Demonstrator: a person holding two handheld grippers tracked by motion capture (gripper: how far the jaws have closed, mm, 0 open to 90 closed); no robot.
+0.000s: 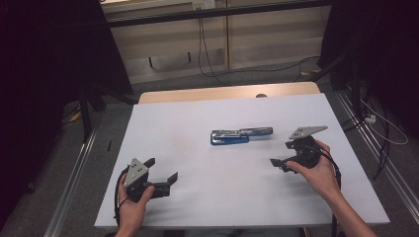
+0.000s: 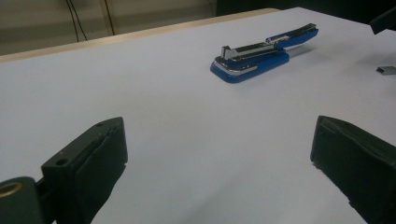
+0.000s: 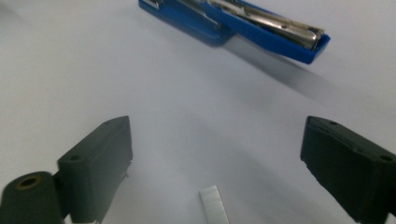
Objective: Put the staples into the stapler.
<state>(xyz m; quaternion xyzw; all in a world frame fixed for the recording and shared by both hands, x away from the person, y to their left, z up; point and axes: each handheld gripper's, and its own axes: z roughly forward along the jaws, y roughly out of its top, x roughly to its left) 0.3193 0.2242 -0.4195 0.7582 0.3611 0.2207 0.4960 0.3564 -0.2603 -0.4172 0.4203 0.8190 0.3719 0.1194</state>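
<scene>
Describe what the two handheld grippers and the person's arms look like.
Both the left gripper and right gripper are black, with two blocky jaws, a grey three-cornered plate on top and a black trailing cable. The forearms are bare, with no sleeves visible.

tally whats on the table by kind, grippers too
stapler: 1, blue, opened out flat
staple strip: 1
grippers: 2, left gripper and right gripper, both open
total: 4
</scene>
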